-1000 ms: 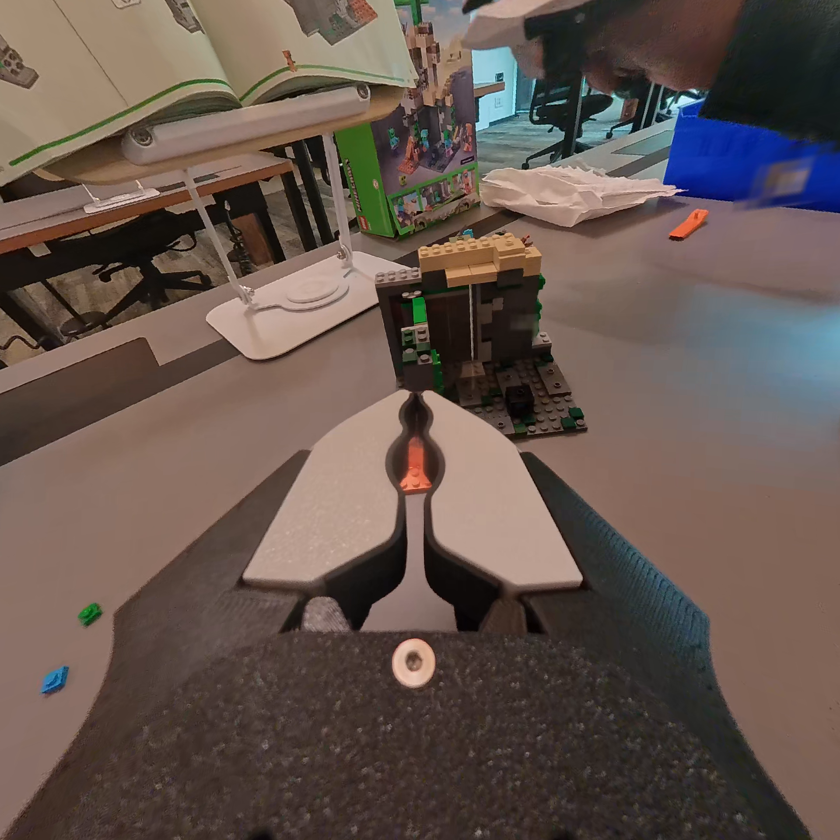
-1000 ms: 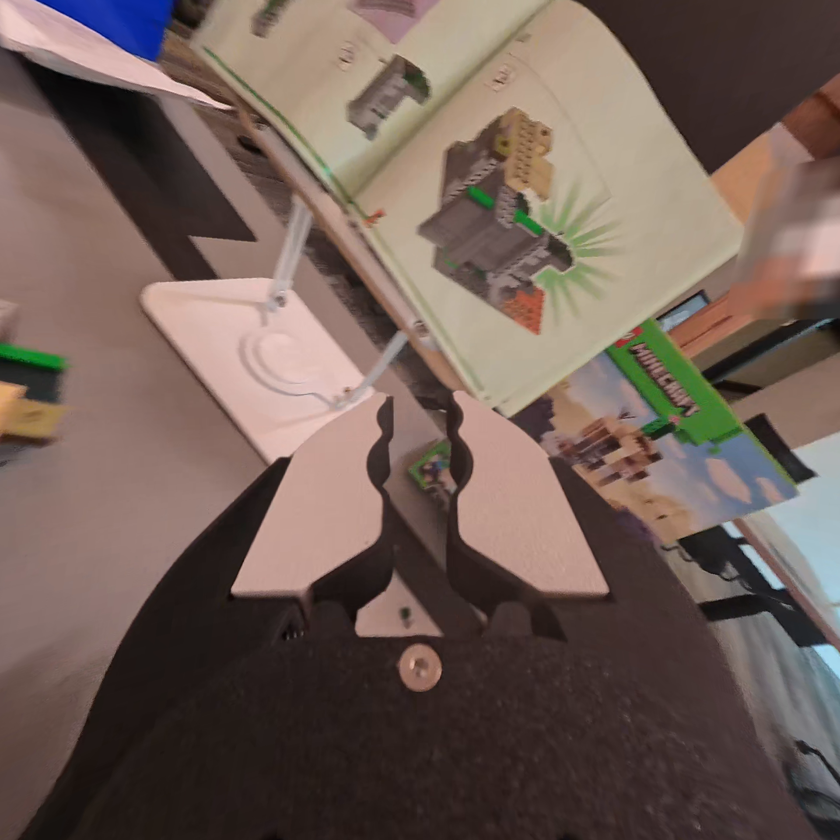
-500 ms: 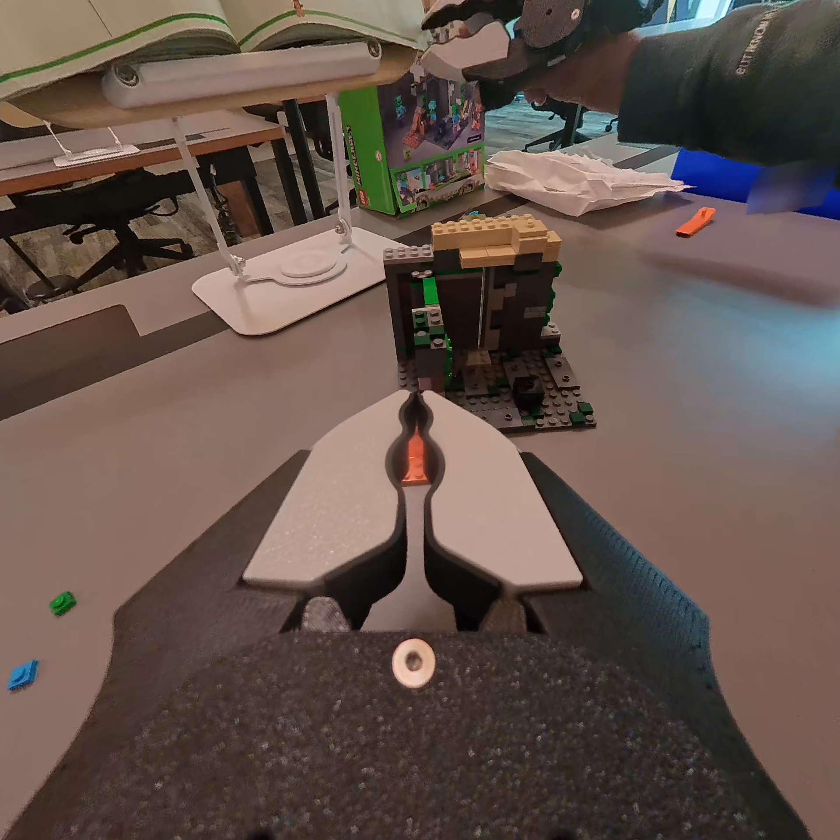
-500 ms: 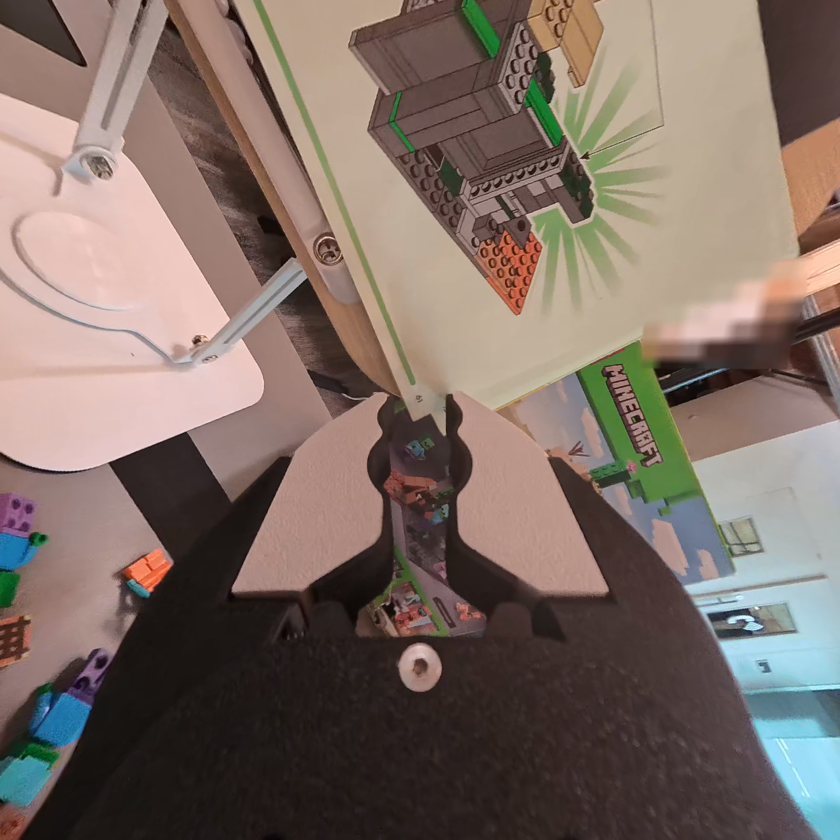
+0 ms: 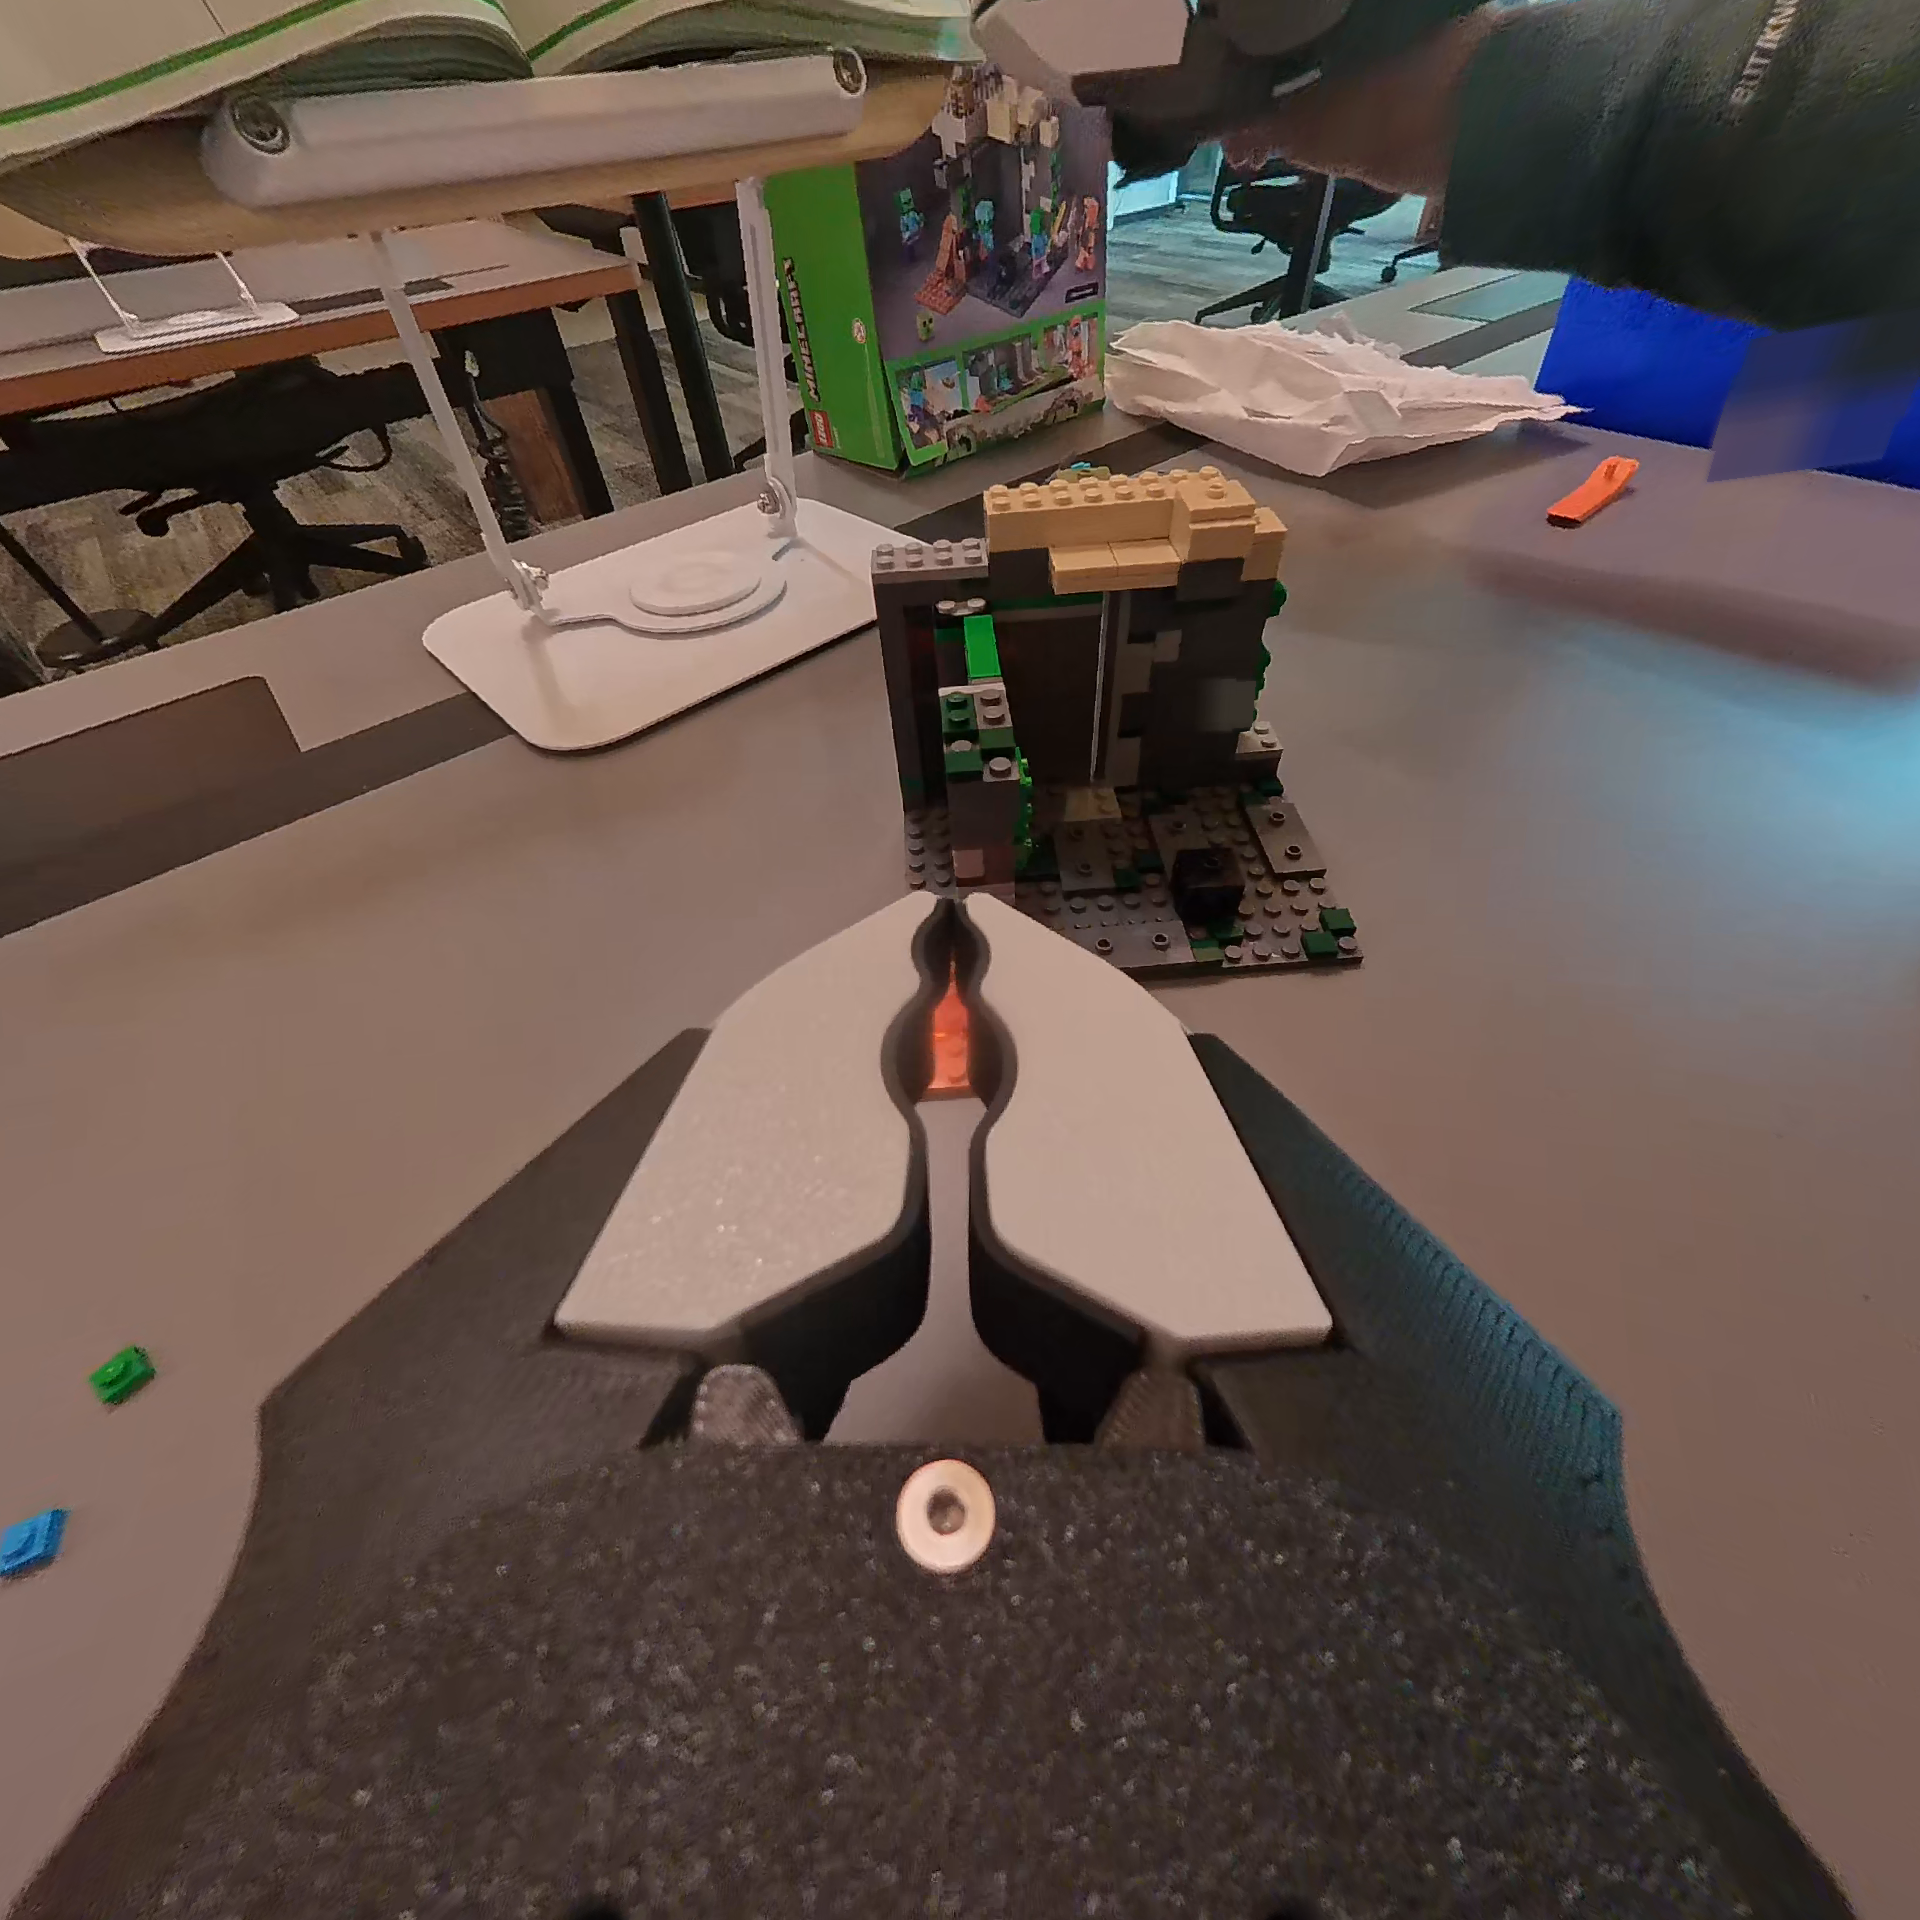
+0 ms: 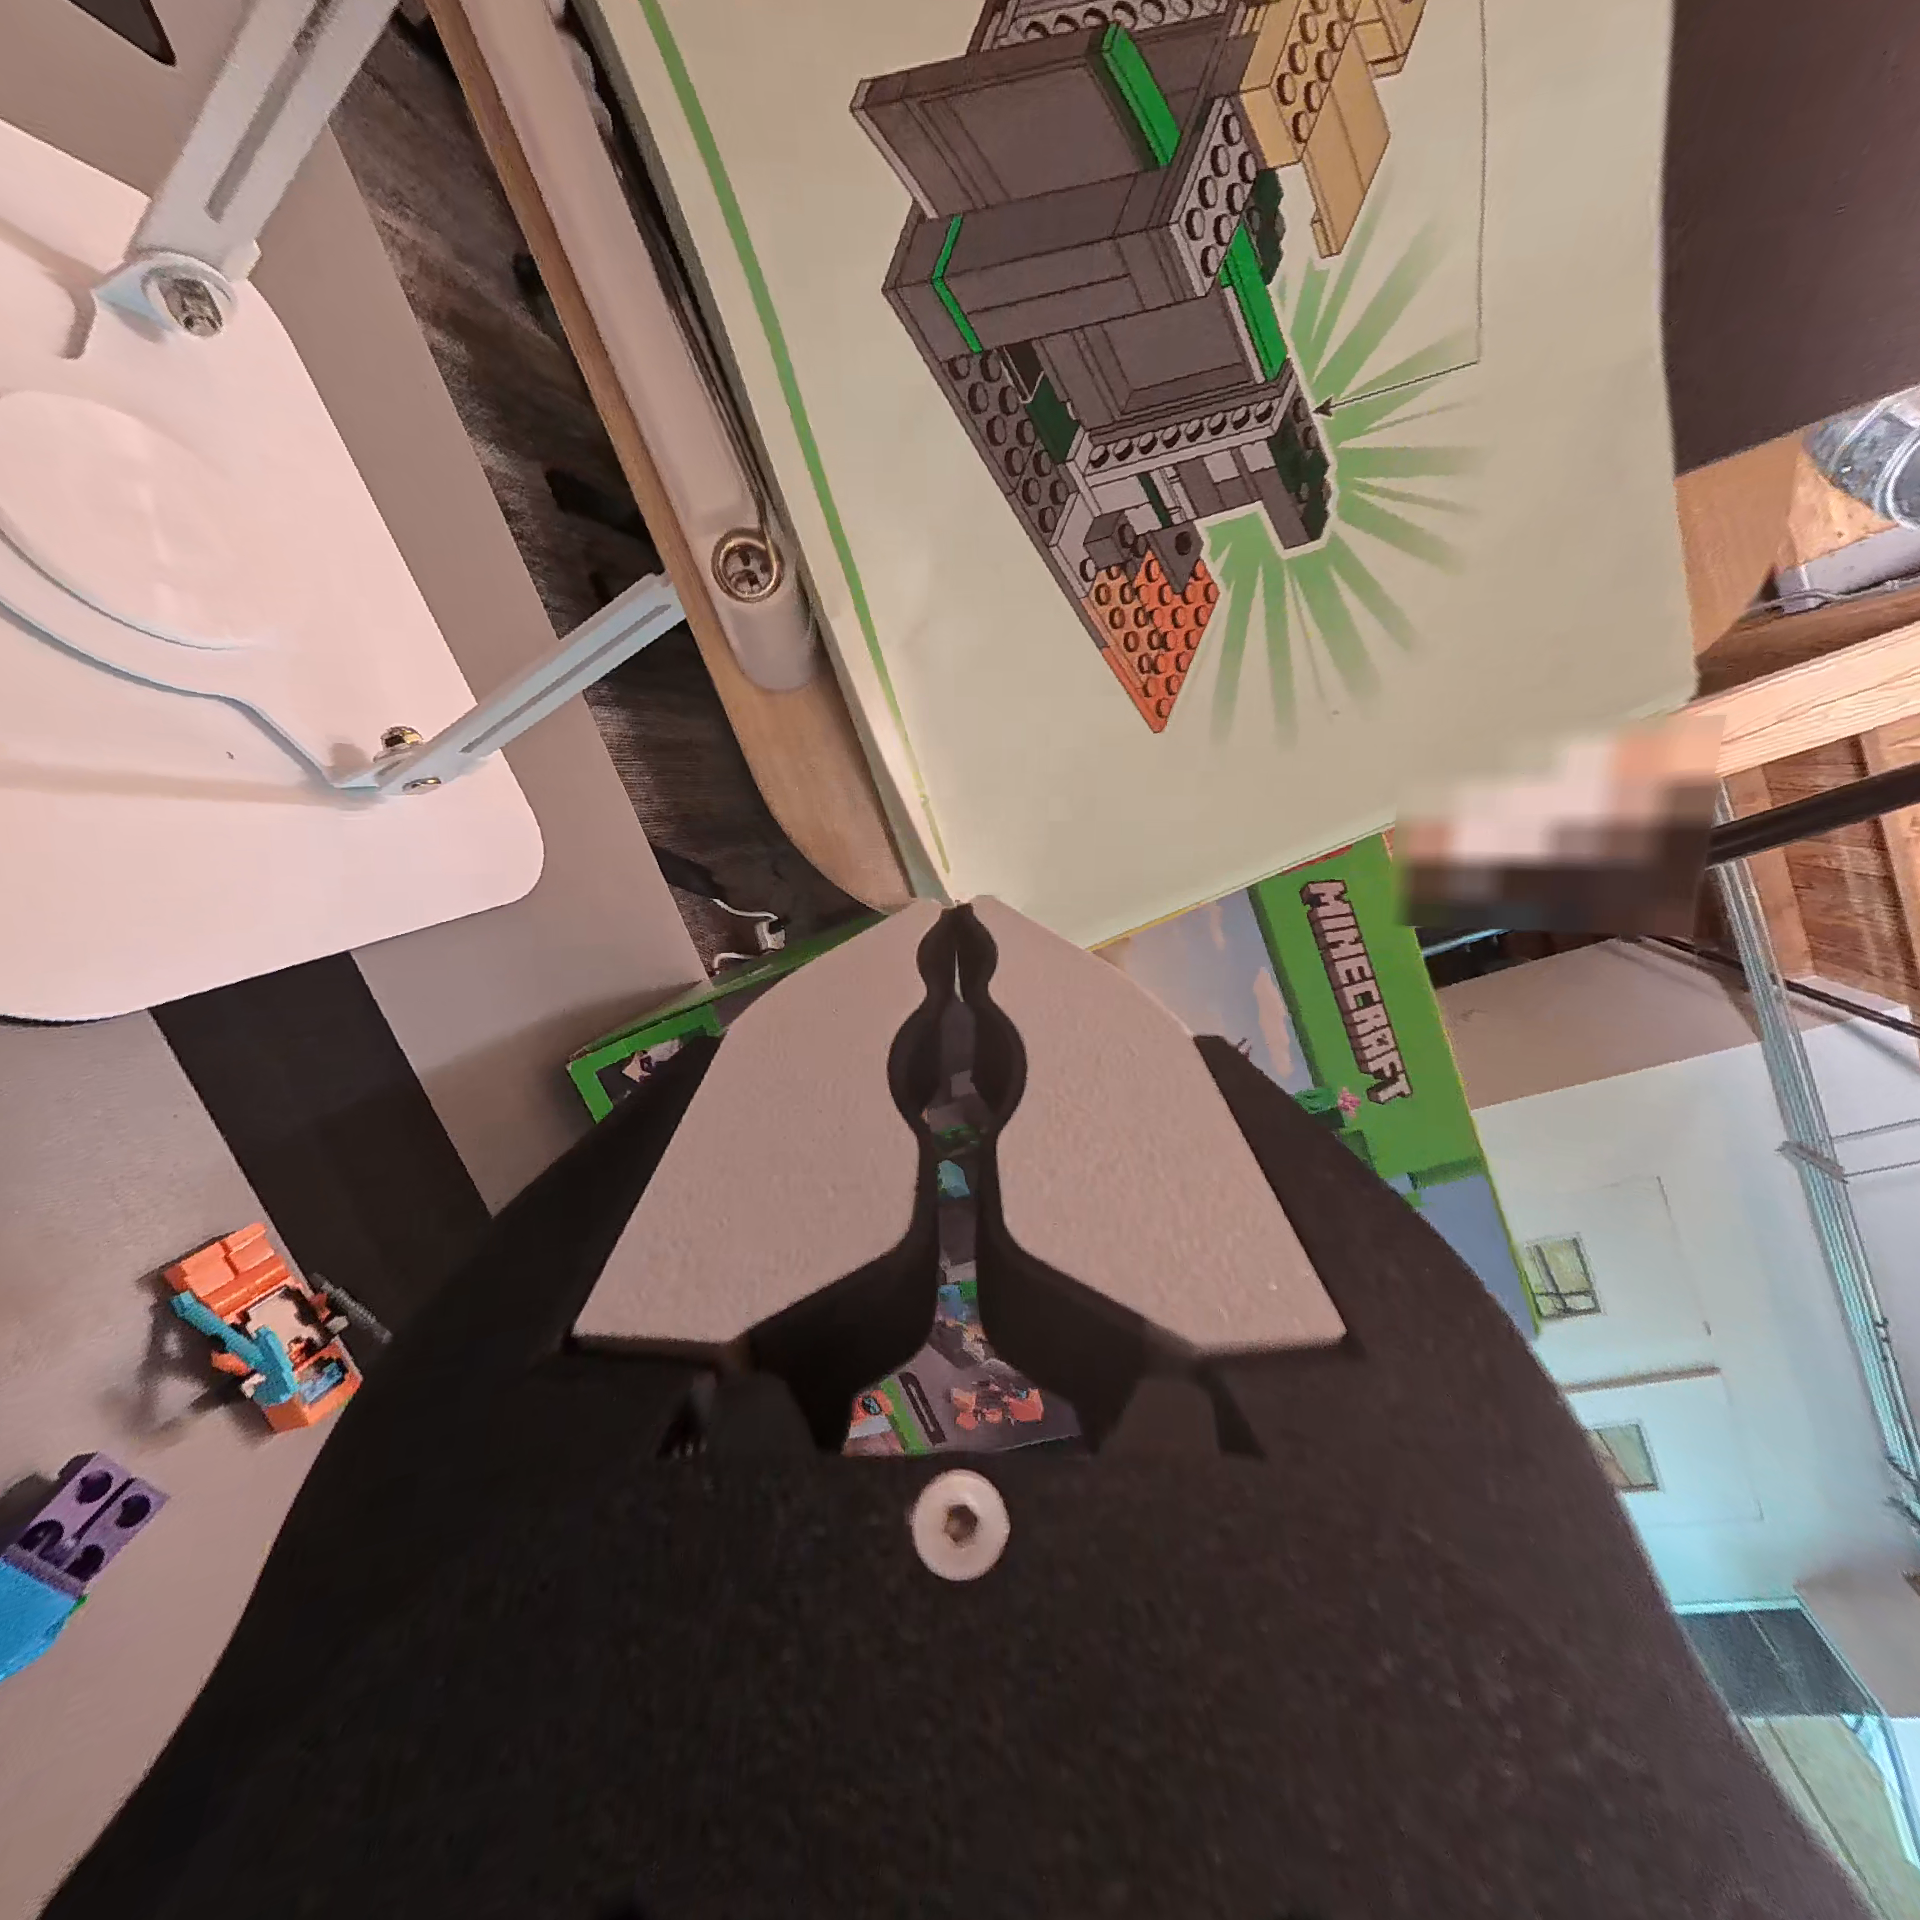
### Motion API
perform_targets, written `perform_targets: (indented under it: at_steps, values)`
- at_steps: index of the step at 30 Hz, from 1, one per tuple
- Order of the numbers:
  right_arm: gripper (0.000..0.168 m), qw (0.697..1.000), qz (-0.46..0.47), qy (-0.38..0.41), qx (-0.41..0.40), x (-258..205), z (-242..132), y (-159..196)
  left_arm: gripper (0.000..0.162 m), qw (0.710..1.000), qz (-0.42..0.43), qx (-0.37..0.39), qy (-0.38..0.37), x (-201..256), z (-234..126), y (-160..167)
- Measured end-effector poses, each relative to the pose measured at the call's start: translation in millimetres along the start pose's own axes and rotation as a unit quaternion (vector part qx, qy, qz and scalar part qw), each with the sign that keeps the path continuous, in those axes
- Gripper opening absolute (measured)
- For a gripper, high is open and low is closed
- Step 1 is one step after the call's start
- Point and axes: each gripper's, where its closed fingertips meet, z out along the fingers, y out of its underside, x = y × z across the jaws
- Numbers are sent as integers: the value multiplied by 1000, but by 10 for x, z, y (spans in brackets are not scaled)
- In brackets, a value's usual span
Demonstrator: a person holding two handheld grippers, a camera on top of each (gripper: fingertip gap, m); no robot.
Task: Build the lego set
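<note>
My left gripper (image 5: 951,914) is shut on a small orange plate (image 5: 948,1039), held edge-on just above the table, right in front of the grey, green and tan lego build (image 5: 1101,727). My right gripper (image 6: 961,914) is shut on the lower corner of the open instruction booklet's page (image 6: 1039,623), which rests on a white stand. In the left wrist view the right gripper (image 5: 1081,42) shows at the top, held by a dark-sleeved arm (image 5: 1662,145) reaching over the build to the booklet (image 5: 312,42).
The stand's white base (image 5: 644,634) sits left of the build, with the green set box (image 5: 966,291) and crumpled white paper (image 5: 1320,395) behind. An orange separator tool (image 5: 1590,490) lies far right. Small green (image 5: 123,1374) and blue (image 5: 31,1540) pieces lie near left. Orange-blue (image 6: 265,1340) and purple (image 6: 88,1517) pieces show below the stand. The gap from one gripper's tips to the other's is roughly 40 cm.
My right gripper moved up to the booklet and closed on the page's corner. My left gripper, still holding the orange plate, came a little closer to the build.
</note>
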Motion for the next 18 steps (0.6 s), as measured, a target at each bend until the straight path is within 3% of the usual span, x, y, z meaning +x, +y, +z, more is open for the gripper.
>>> perform_targets:
  at_steps: [7,11,18]
  values:
    - [0,997,53,-17,52,172,-213,-409,0,1000,2,-3,5,30,10,1]
    - [0,987,110,-46,111,228,-364,-883,12,1000,17,1,-9,-5,35,-88]
    - [0,967,155,-101,173,39,-383,-1637,20,988,131,55,-53,-169,287,-973]
